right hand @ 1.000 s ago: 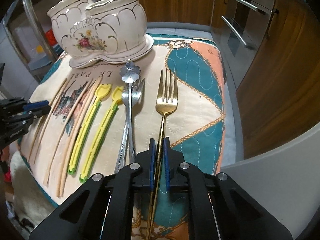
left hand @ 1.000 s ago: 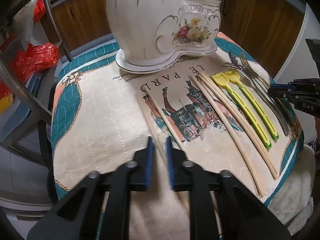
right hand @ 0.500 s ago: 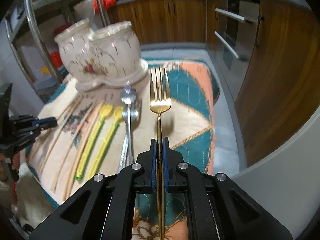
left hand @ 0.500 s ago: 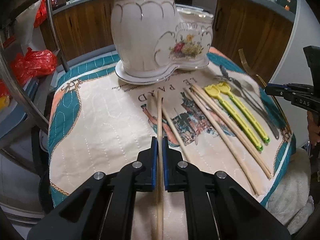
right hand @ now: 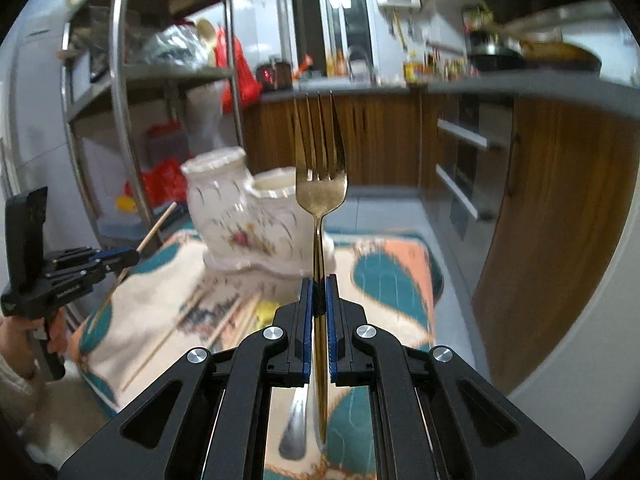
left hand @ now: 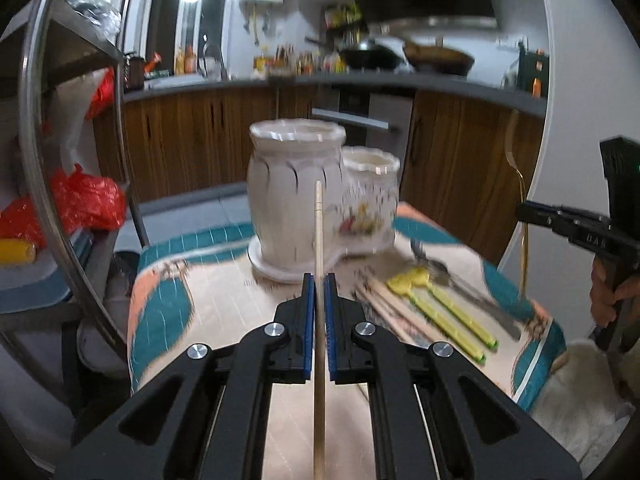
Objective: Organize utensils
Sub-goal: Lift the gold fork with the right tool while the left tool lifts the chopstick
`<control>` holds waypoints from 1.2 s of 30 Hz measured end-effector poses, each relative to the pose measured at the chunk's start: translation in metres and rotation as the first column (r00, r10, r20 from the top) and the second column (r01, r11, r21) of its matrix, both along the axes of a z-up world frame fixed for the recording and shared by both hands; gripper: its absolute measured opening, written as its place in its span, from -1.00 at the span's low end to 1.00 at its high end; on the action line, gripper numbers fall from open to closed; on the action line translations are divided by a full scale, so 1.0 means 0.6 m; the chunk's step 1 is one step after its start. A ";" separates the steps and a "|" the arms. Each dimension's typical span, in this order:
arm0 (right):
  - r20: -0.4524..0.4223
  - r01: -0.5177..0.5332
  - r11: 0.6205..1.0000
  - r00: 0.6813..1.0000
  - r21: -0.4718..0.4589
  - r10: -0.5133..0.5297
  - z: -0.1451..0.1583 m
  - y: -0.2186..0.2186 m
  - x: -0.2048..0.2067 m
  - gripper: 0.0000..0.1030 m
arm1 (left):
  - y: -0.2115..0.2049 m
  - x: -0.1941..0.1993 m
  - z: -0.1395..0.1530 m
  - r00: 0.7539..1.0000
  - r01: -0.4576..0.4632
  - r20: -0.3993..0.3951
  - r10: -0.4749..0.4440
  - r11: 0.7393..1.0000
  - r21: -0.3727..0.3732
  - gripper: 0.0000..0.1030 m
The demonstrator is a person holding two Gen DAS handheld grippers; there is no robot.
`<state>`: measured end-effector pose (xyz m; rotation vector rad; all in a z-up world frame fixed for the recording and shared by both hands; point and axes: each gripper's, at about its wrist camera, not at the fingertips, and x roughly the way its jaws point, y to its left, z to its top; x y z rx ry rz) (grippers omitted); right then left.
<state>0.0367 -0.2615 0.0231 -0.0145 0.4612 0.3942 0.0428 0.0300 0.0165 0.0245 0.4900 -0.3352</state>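
We read the chopstick [left hand: 318, 240] as pale matt wood, the fork [right hand: 320, 184] as glossy gold-toned metal. Utensil holder [left hand: 296, 200]: glazed white ceramic, floral print, shiny. Table cover [left hand: 224, 300]: quilted cloth, matt. Gripper pads [left hand: 307, 320]: blue ribbed plastic on matt black plastic bodies. Yellow utensils [left hand: 440, 308] look plastic. Rack [right hand: 120, 120]: polished steel. Cabinets [left hand: 200, 140]: wood grain.

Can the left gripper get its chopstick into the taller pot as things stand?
Probably yes: the left gripper holds the chopstick raised before the taller pot, whose mouth looks open and unblocked.
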 end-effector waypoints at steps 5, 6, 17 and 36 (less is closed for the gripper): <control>0.133 -0.001 1.000 0.991 -0.002 0.001 0.032 0.021 -0.008 -0.86 | 0.012 -0.006 0.034 0.995 -0.002 0.104 0.006 0.999 -0.042 -0.90; 0.147 -0.006 1.000 0.989 0.000 0.005 0.039 0.025 -0.007 -0.86 | 0.013 -0.001 0.045 0.993 0.004 0.121 0.003 0.999 -0.054 -0.90; 0.247 -0.042 0.988 0.969 0.151 0.004 0.132 0.069 0.101 -0.86 | -0.004 0.103 0.173 0.958 0.041 0.287 -0.002 0.991 -0.129 -0.90; 0.152 0.005 0.955 0.987 0.296 -0.053 0.076 0.072 0.243 -0.86 | -0.034 0.241 0.144 0.936 -0.082 0.329 0.126 0.986 -0.146 -0.90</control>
